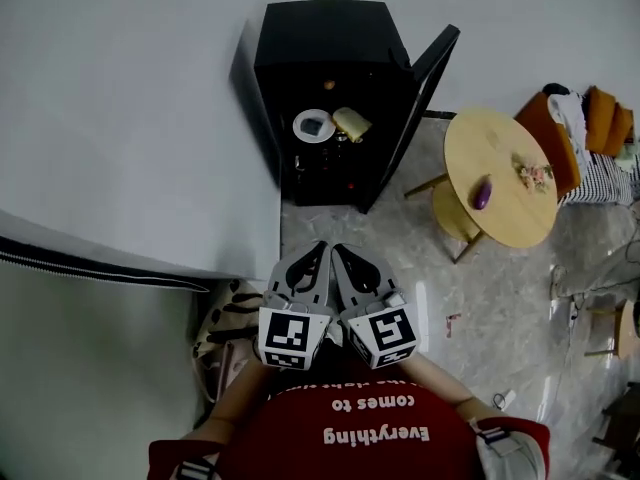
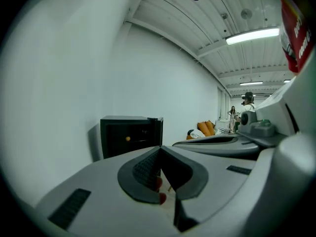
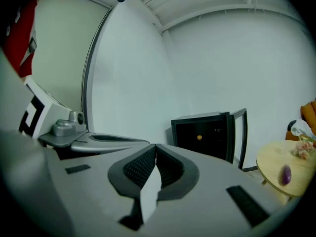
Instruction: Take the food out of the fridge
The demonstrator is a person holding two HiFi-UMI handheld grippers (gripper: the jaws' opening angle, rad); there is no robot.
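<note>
The black mini fridge stands against the wall with its door swung open to the right. Inside I see a small orange food item on the upper shelf. Below it are a white plate and a yellowish item, with dark bottles further down. My left gripper and right gripper are side by side over the floor, short of the fridge, both shut and empty. The fridge and orange item show ahead of the left gripper. The right gripper also faces the fridge.
A round wooden table to the right of the fridge holds a purple eggplant and small flowers. Orange cushions lie beyond it. A white wall runs along the left, with a patterned bag at its foot.
</note>
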